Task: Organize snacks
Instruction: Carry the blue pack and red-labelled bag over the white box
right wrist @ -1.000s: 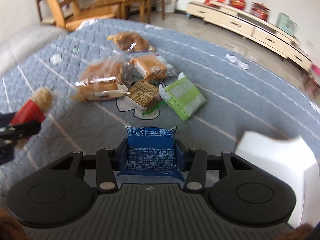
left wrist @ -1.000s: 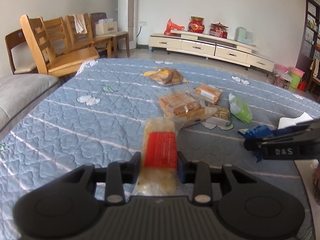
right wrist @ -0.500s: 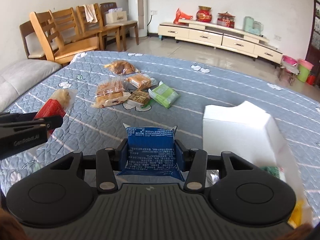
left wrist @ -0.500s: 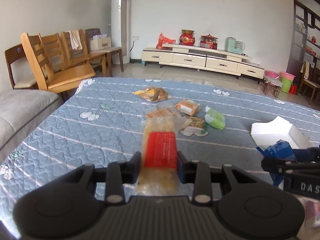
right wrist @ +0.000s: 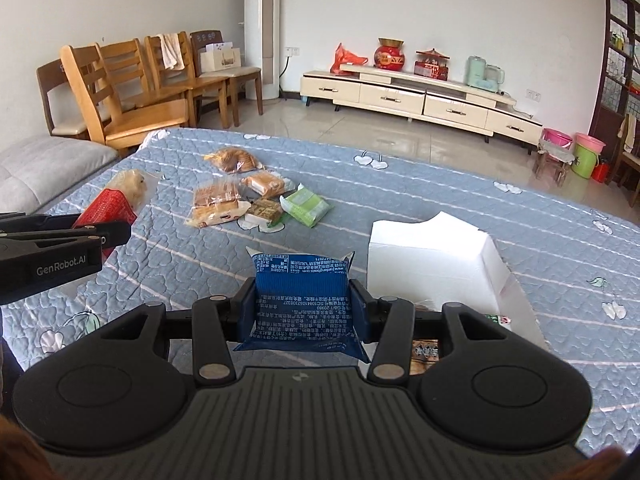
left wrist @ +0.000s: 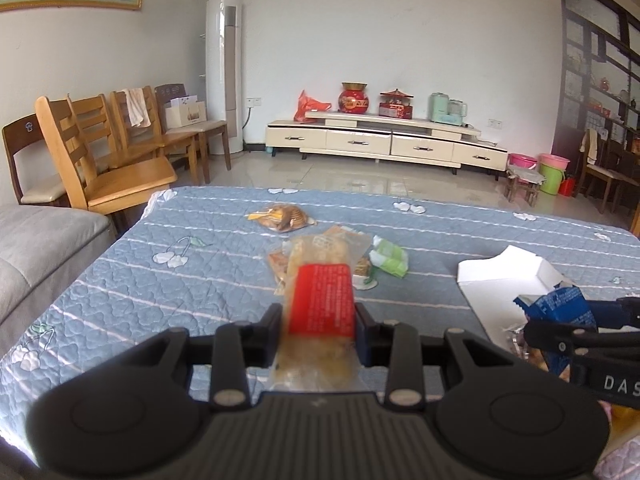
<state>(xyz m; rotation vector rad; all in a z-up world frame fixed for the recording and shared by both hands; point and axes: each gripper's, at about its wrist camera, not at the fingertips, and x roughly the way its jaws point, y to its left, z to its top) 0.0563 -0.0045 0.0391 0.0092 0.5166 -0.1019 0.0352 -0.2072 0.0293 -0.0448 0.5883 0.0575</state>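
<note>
My left gripper (left wrist: 318, 318) is shut on a clear bread packet with a red label (left wrist: 322, 300), held above the blue quilted bed; the same packet (right wrist: 116, 200) shows at the left of the right wrist view. In my right gripper (right wrist: 303, 304) a blue snack packet (right wrist: 302, 300) is clamped, and it (left wrist: 560, 310) hangs over the white box (left wrist: 504, 272) in the left wrist view. The open white box (right wrist: 432, 264) lies just right of the right gripper, with a few snacks inside. More wrapped snacks (right wrist: 256, 200) lie in a heap mid-bed.
The blue quilt (right wrist: 500, 208) covers the whole bed. A lone bread bag (right wrist: 232, 160) lies beyond the heap. Wooden chairs (left wrist: 104, 148) and a grey sofa (left wrist: 36, 248) stand at the left. A cream TV cabinet (left wrist: 384, 144) lines the far wall.
Both grippers have risen and pulled back from the snack heap, each keeping its packet. The white box has come into view, and the right gripper now sits beside it.
</note>
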